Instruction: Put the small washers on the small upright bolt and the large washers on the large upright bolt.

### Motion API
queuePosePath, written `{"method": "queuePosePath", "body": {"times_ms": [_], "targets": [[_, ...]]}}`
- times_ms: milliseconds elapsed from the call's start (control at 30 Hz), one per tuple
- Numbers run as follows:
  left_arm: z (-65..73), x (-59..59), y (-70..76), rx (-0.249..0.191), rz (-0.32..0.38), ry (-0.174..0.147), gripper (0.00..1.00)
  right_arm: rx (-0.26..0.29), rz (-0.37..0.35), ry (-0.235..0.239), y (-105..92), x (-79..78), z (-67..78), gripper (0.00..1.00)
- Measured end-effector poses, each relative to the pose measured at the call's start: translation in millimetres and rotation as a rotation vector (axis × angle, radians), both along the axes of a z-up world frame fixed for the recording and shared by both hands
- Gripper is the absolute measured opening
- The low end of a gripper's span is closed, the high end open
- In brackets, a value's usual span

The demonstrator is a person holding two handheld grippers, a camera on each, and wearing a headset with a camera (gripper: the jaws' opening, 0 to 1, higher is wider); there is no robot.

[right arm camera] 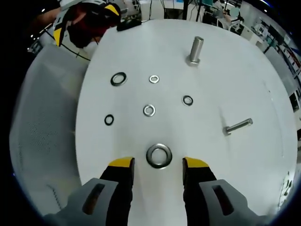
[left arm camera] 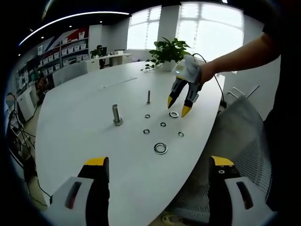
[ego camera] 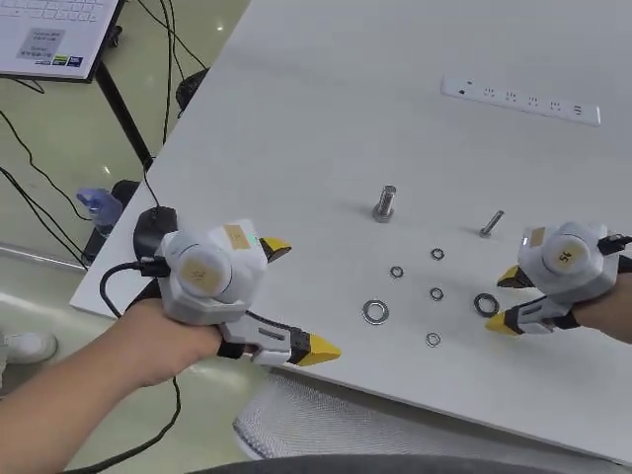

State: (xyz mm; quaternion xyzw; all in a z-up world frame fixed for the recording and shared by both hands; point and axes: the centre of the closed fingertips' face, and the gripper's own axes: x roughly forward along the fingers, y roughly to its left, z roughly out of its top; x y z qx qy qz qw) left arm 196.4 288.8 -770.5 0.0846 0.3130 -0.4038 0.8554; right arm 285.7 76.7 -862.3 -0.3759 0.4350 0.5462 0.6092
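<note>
Right gripper view: a large washer lies flat on the white table, squarely between the tips of the right gripper. The jaws stand apart, one on each side of it; I cannot tell if they touch it. It is a plain grey steel ring, thin, with a wide bore and a shiny face.

Ahead of those jaws, four small washers are scattered loosely. Beyond them to the left lies a second large washer. The large bolt stands head-down at the far side. The small bolt stands ahead and to the right, the nearer of the two.

Head view: the left gripper hangs at the near table edge, jaws wide apart and holding nothing, well apart from the washers. A power strip lies far beyond both grippers.

Likely risks:
- The ring is thin and flat, so closing tips may ride over it or skid it forward into the small washers.
- A pinch on one edge could flip it out.
- A lift swung right could tip the slender small bolt.
- This ring belongs on the far bolt, not the near one.
</note>
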Motion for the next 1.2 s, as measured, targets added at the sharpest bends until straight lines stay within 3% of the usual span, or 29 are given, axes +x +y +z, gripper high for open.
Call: {"method": "queuePosePath", "body": {"times_ms": [267,333,733,1067,1200], "targets": [[1.4,1.5,-0.3,-0.001,0.002,0.005,0.86,-0.031,0.024,-0.007,1.6,2.5,-6.5,0.36],[2.0,2.6,0.8,-0.018,0.018,0.019,0.86,-0.039,0.048,-0.013,1.0,3.4,-6.6,0.35],[4.9,6.5,7.6,-0.021,0.034,0.007,0.84,-0.074,0.071,-0.014,1.7,2.5,-6.9,0.30],[2.4,-3.9,4.2,-0.032,0.042,0.020,0.81,-0.161,0.103,-0.019,1.6,4.3,-9.2,0.23],[3.6,-5.6,4.1,-0.037,0.047,0.020,0.79,-0.162,0.114,-0.019,1.1,3.0,-8.6,0.22]]}}
